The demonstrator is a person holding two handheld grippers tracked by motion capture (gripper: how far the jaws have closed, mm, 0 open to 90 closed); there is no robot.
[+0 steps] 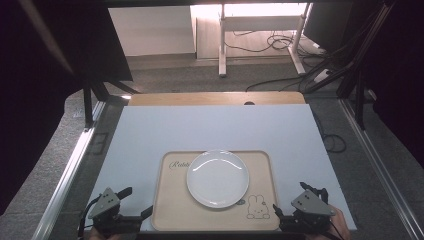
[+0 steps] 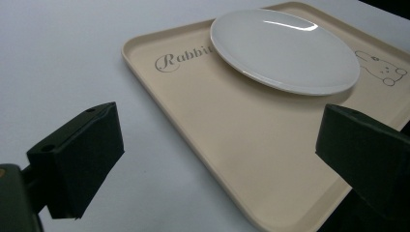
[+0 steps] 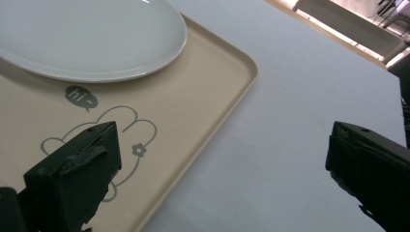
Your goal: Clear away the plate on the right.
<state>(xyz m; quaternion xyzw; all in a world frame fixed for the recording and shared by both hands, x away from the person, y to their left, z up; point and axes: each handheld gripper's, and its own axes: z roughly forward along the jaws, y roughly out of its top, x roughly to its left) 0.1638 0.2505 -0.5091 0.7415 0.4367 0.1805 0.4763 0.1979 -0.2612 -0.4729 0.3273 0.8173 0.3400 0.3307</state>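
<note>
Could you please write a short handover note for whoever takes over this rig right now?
Left gripper: open, holding nothing, at the tray's near-left corner.
Right gripper: open, holding nothing, at the tray's near-right corner.
The white plate lies on the beige rabbit tray, which rests flat on the table.
Done: nothing gripped yet.
Left: probably close both grippers on the tray edges and lift it level.

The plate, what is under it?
The plate lies on a beige tray, which rests on the white table. The plate covers the end of the word "Rabbit" printed on the tray, and whatever else lies beneath it is hidden.
</note>
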